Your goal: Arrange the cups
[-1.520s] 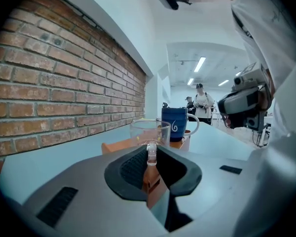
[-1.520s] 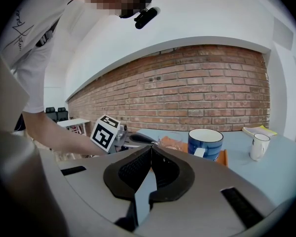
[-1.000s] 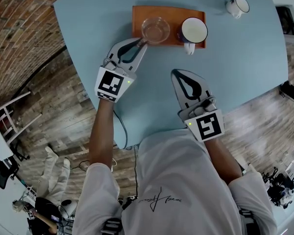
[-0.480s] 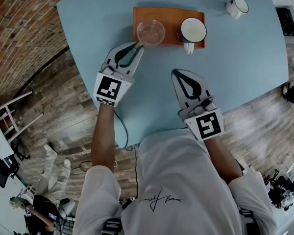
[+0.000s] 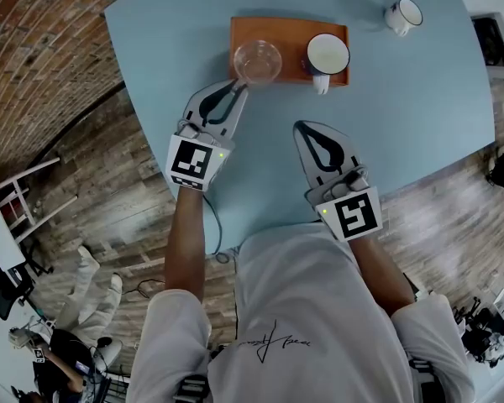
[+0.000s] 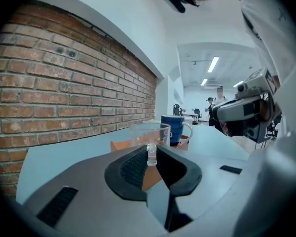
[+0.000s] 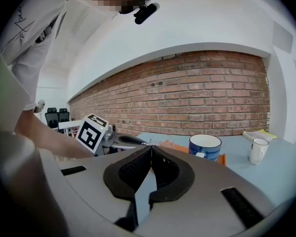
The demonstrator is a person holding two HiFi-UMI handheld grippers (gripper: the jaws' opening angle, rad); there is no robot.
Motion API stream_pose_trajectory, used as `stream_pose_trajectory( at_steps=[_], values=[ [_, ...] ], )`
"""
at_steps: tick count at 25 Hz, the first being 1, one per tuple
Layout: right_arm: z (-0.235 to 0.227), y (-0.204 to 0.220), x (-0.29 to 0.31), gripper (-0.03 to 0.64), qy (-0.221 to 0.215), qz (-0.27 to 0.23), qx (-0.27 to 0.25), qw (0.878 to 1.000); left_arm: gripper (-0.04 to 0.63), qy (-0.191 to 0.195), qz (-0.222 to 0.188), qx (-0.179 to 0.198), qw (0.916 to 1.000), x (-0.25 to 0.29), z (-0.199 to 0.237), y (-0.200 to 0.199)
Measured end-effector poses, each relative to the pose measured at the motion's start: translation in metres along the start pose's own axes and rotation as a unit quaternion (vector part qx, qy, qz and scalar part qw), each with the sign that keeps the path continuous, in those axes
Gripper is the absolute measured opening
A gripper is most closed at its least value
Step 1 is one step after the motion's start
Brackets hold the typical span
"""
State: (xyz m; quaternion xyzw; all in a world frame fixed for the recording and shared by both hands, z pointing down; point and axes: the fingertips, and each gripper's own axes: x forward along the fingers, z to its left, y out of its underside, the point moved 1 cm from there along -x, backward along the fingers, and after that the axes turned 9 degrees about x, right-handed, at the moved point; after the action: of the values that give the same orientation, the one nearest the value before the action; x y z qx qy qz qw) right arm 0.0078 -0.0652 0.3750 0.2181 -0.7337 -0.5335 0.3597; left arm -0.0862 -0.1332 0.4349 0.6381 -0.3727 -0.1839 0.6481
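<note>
Glass cup [image 5: 257, 60] gripped by its handle at the orange tray [image 5: 290, 28].
The left gripper [image 5: 238, 86] had its fingers clamped on the handle, a blue mug [image 5: 328, 54] just beside; the right gripper [image 5: 306, 129] sat over the counter [image 5: 420, 91], fingers clenched, empty.
</note>
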Motion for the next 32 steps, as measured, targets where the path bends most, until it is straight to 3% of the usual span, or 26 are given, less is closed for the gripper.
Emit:
stream_pose_trajectory(
  at_steps=[21, 28, 32],
  values=[
    [-0.007, -0.006, -0.015, 0.021, 0.006, -0.014, -0.003, 1.000, 0.054, -0.104, -0.006, -0.048, 0.9934, 0.002, -0.007, -0.018],
    [-0.009, -0.007, -0.020, 0.021, 0.012, -0.014, 0.002, 1.000, 0.054, -0.139, 0.012, -0.017, 0.9900, 0.007, -0.017, -0.021],
    [-0.008, -0.006, -0.022, 0.021, 0.013, -0.012, -0.005, 1.000, 0.054, -0.163, 0.011, -0.038, 0.9858, 0.010, -0.016, -0.019]
  ],
)
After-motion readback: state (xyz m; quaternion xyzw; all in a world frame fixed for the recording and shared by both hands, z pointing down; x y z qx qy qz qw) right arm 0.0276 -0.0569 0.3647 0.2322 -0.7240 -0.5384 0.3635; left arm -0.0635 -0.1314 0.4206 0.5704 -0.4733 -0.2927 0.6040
